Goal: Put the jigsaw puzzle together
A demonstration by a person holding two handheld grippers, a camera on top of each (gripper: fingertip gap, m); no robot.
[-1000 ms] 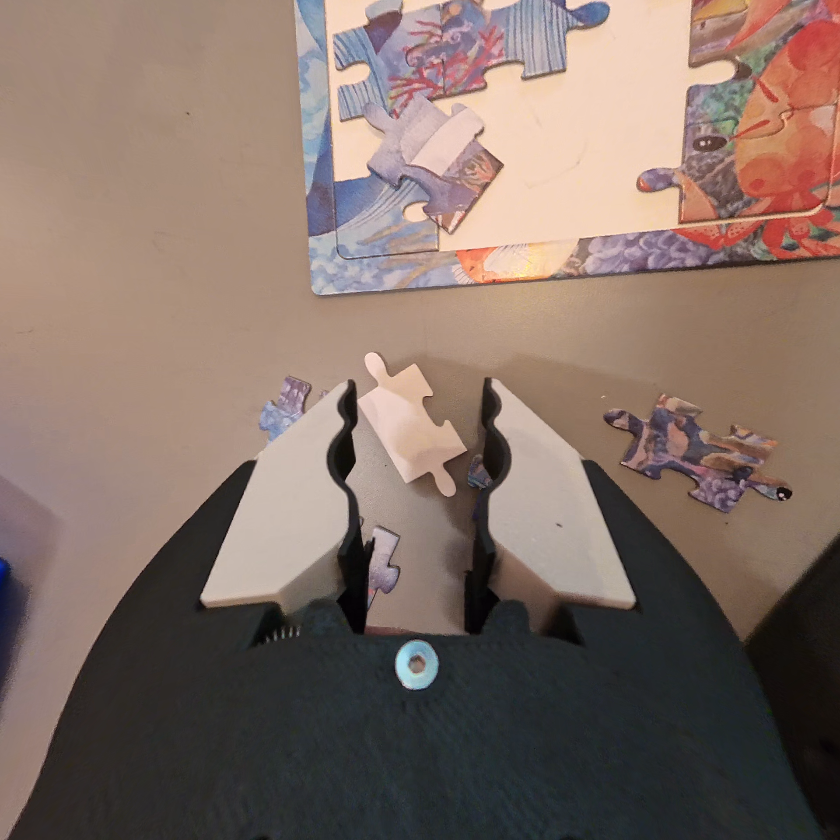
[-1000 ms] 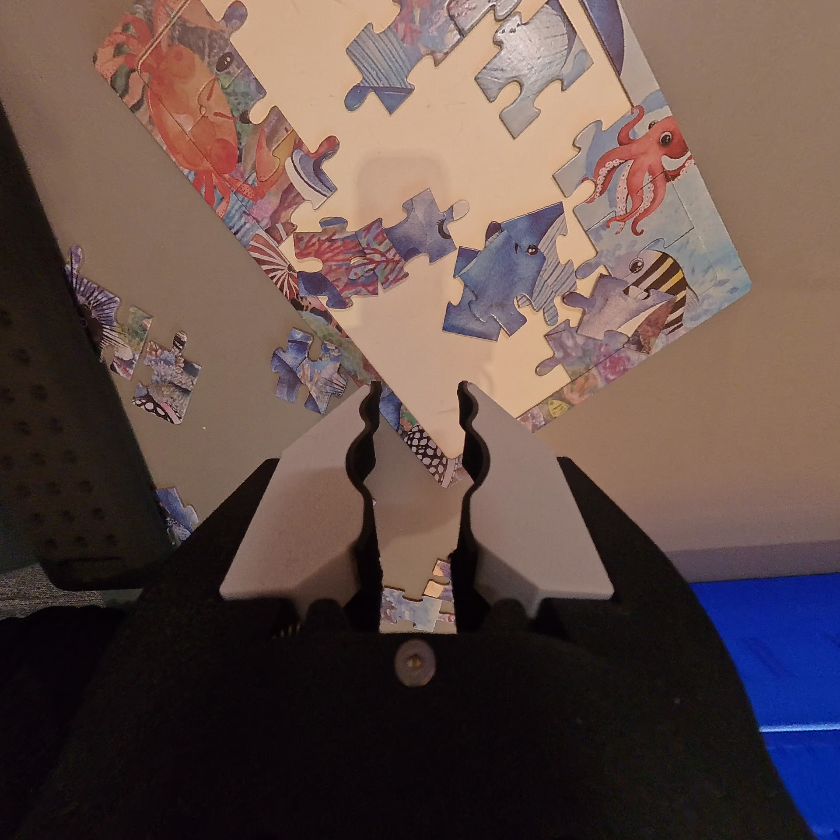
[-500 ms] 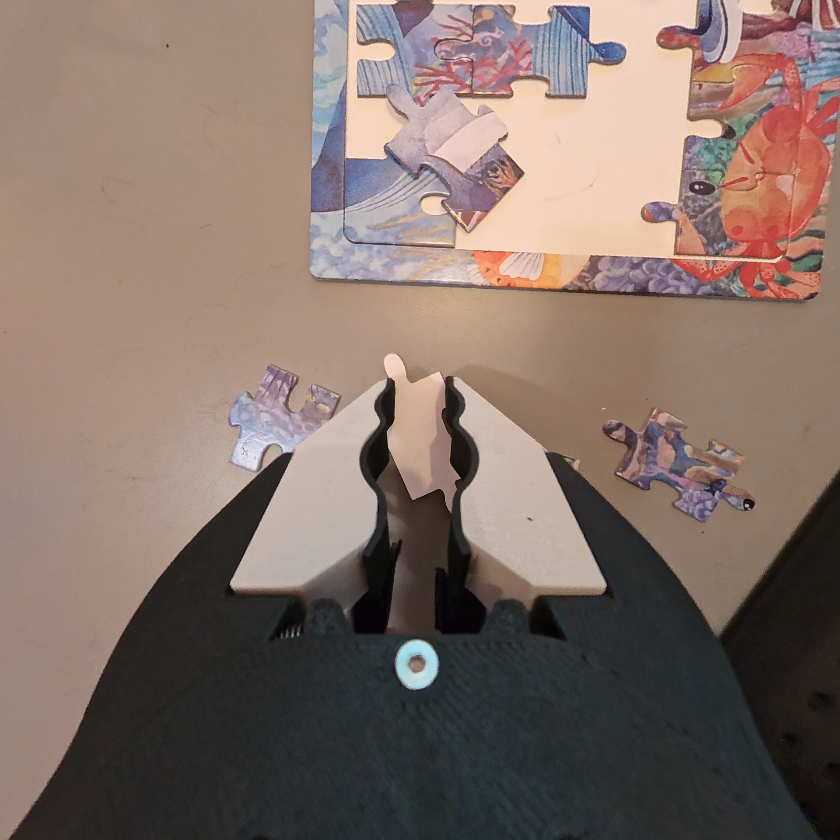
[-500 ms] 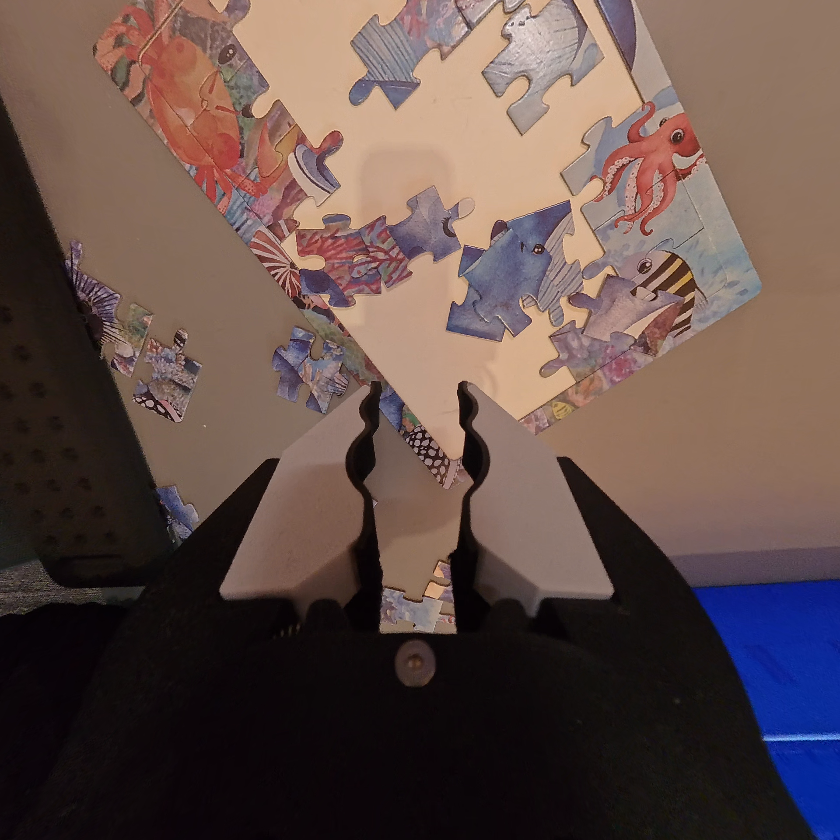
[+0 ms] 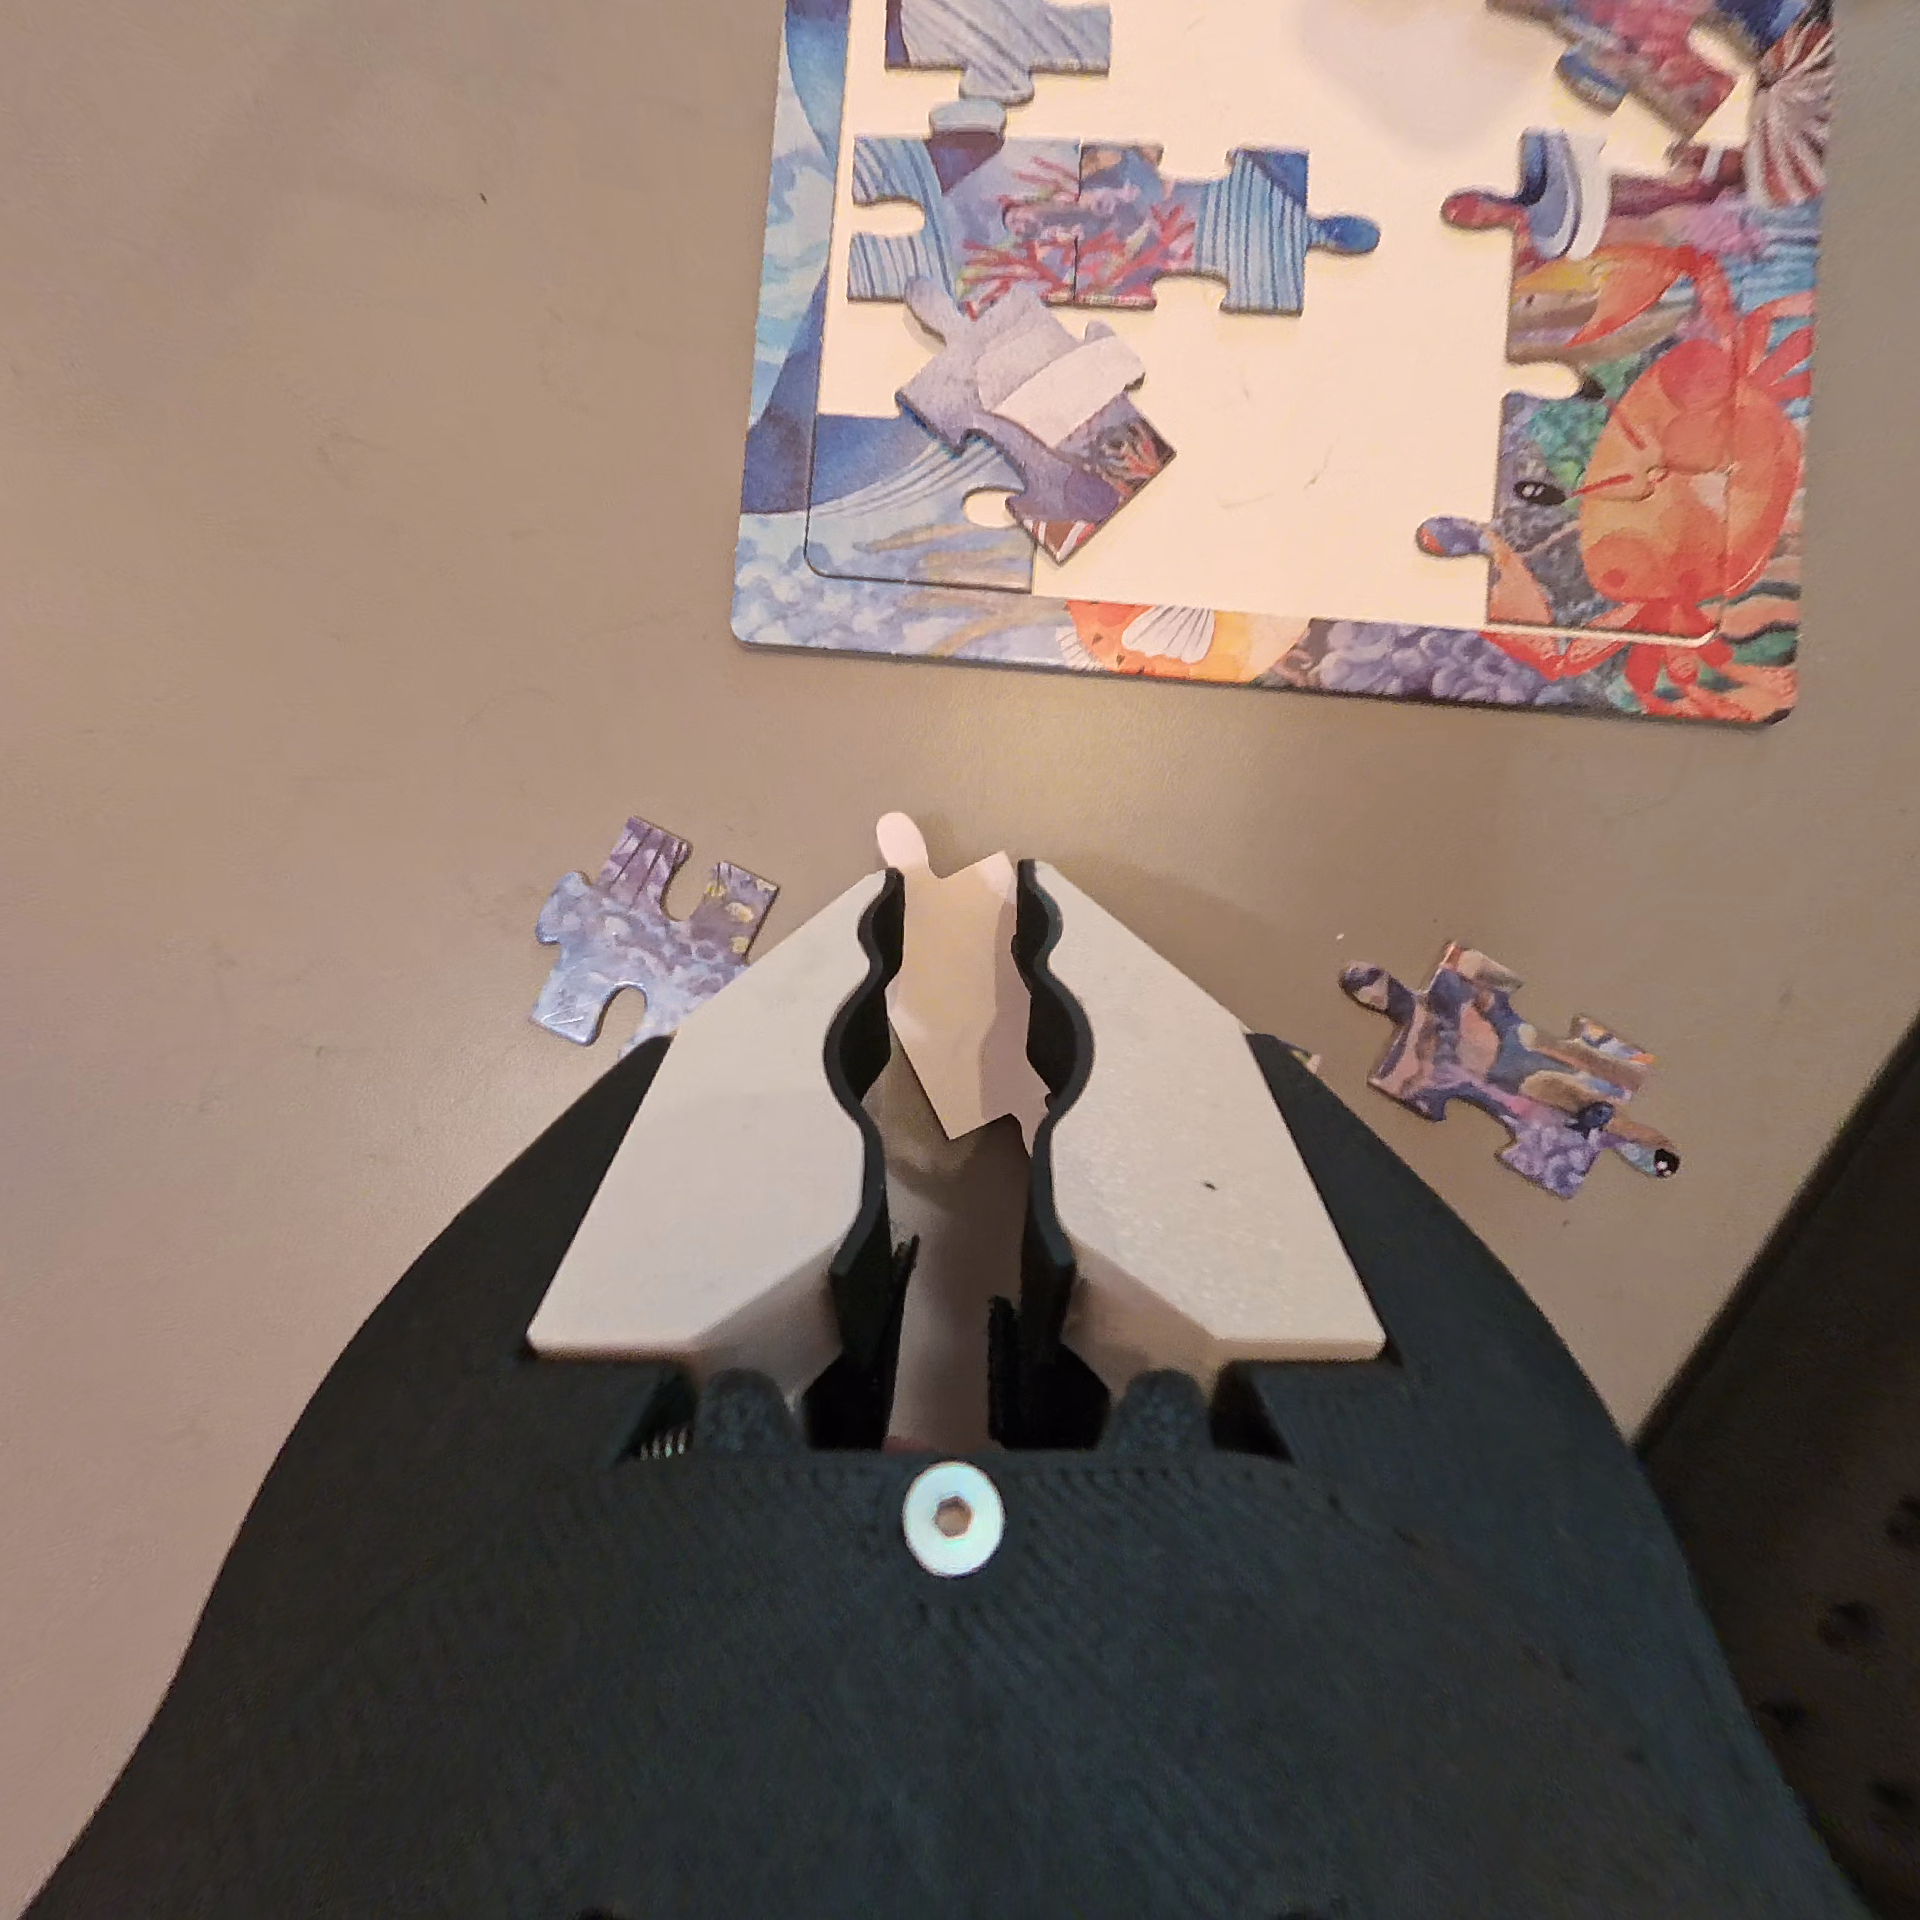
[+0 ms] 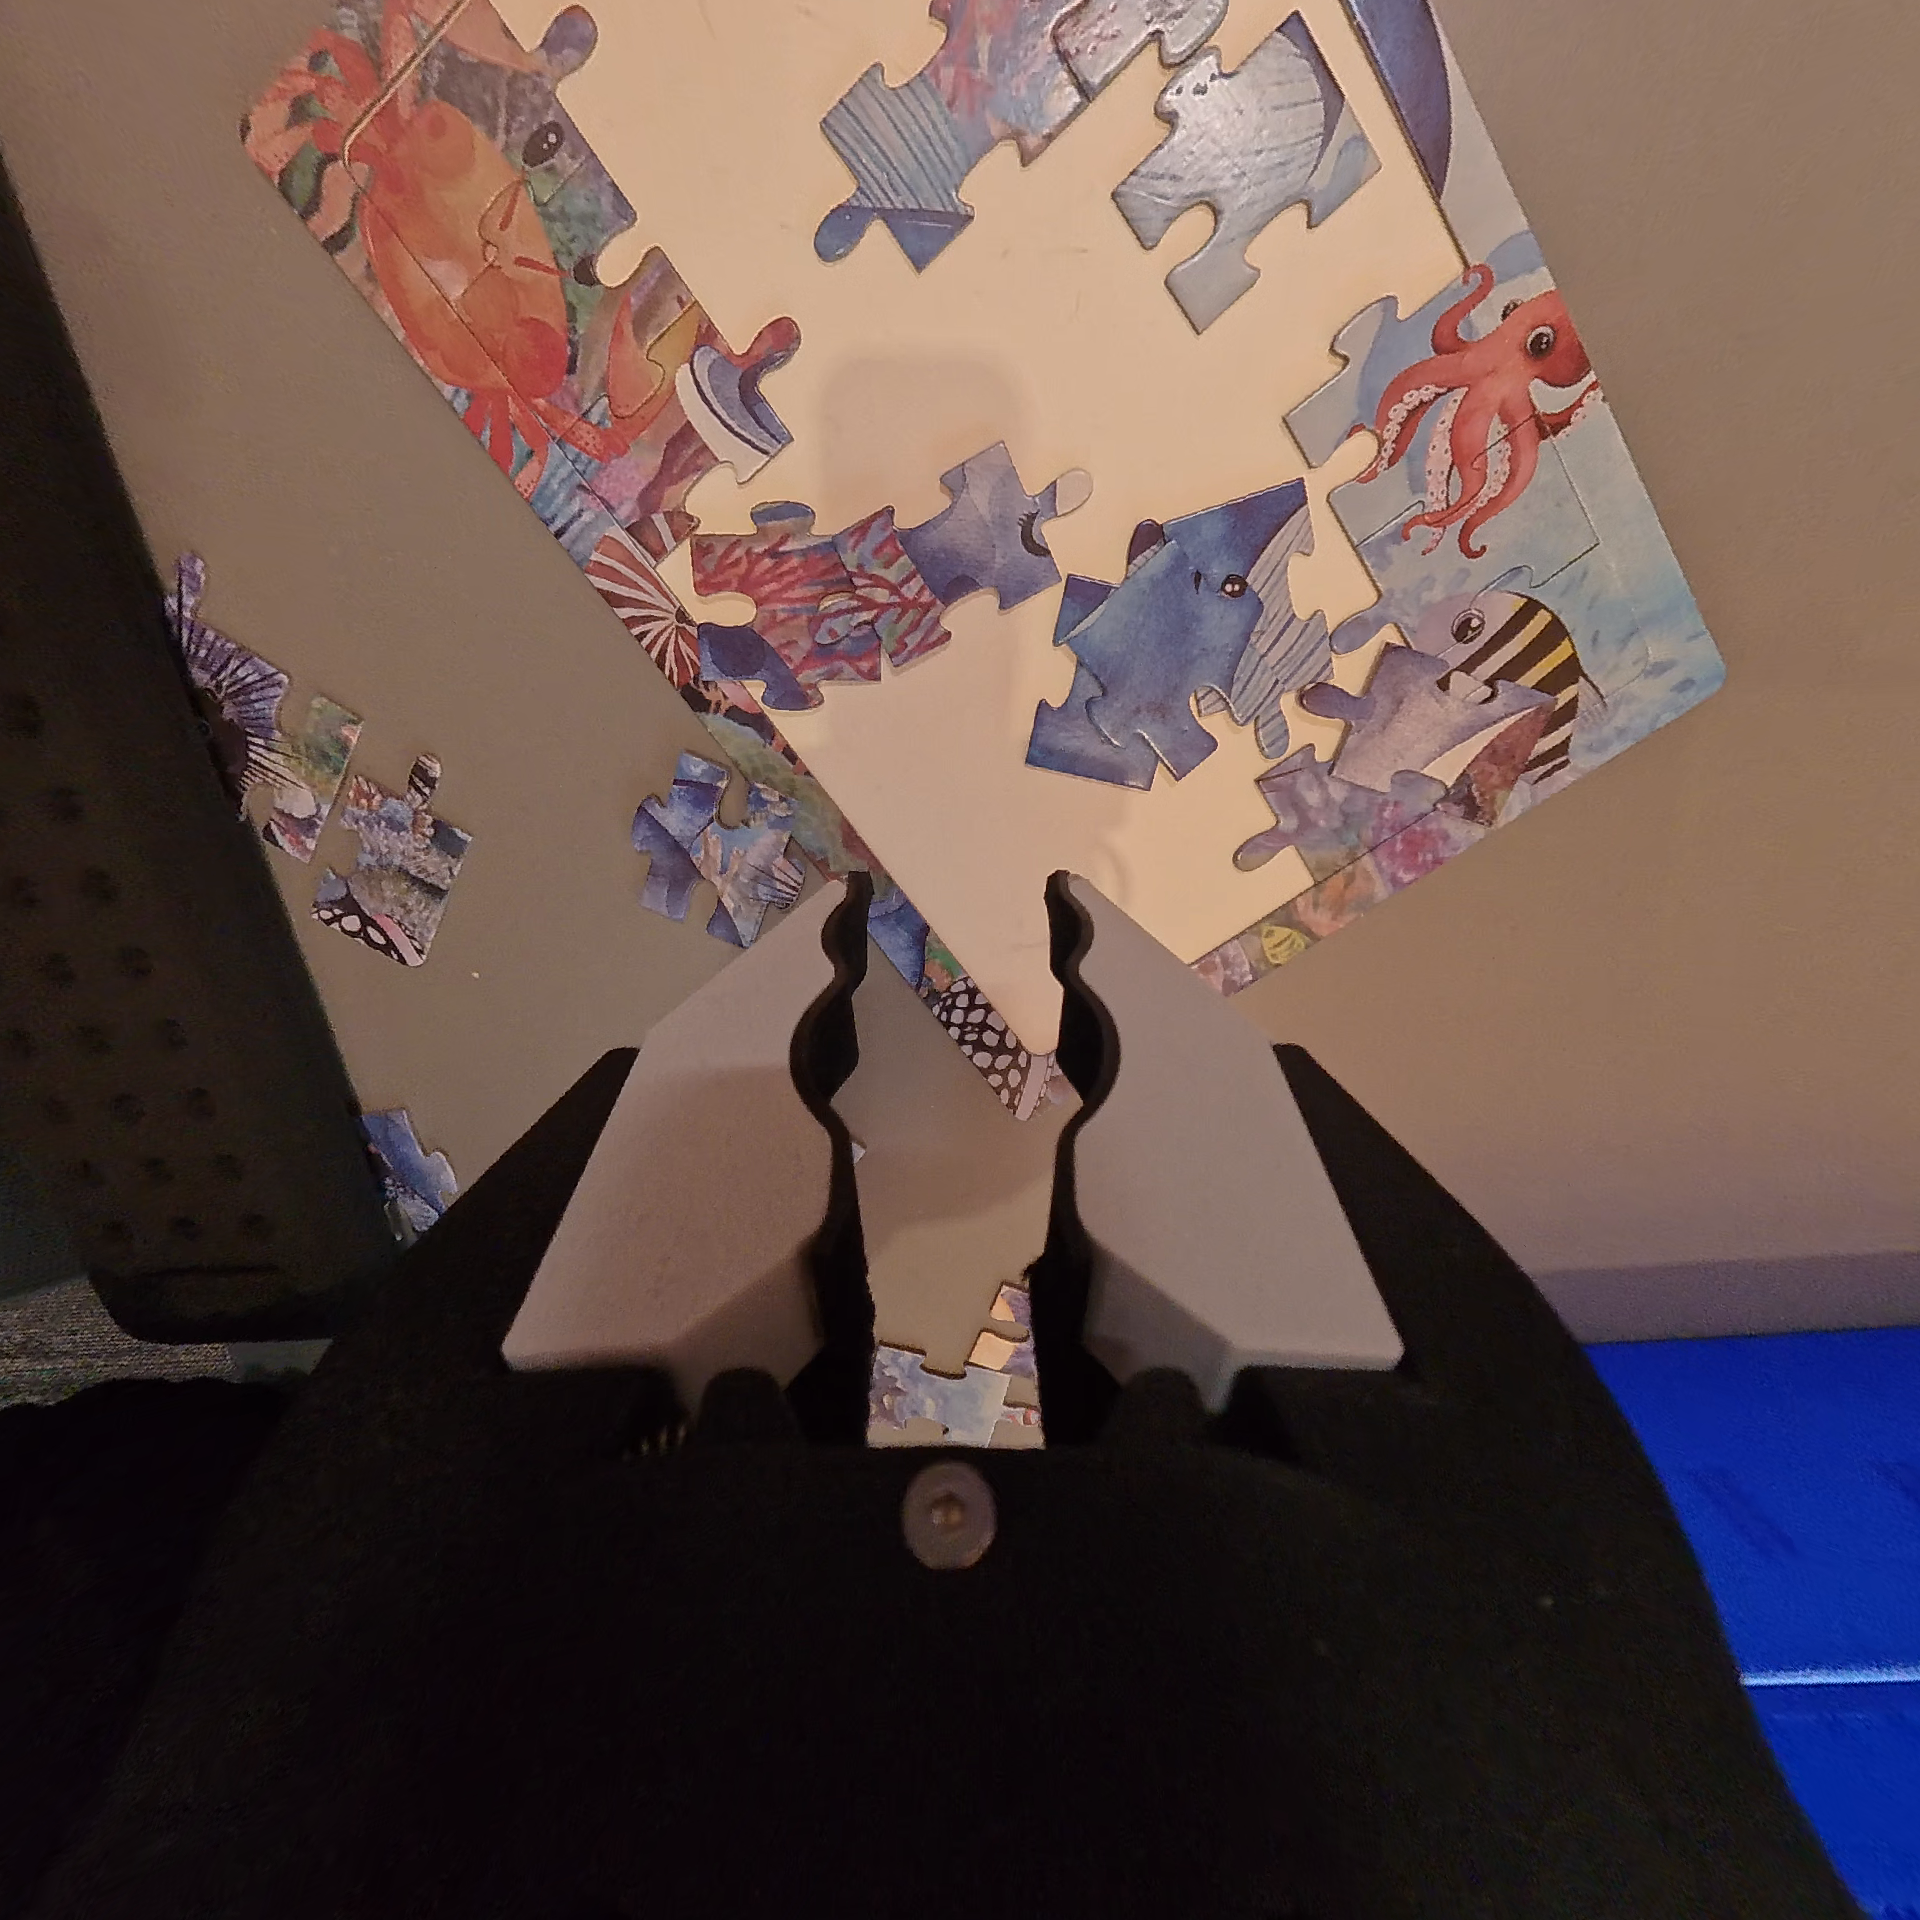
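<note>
Bare table (image 5: 312, 520) lies left of the puzzle tray (image 5: 769, 436); near its front edge, two loose pieces (image 5: 644, 935) (image 5: 1507, 1070) (lying flat) flank the approach.

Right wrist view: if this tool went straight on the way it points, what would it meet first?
Probably the near corner of the puzzle tray, seen between the open fingers of the right tool. Height above the table is unclear, so this is a guess.

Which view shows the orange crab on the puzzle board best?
The left wrist view: the orange crab sits upright and well lit on the puzzle board. The right wrist view shows the crab tilted, dimmer, partly cropped.
</note>
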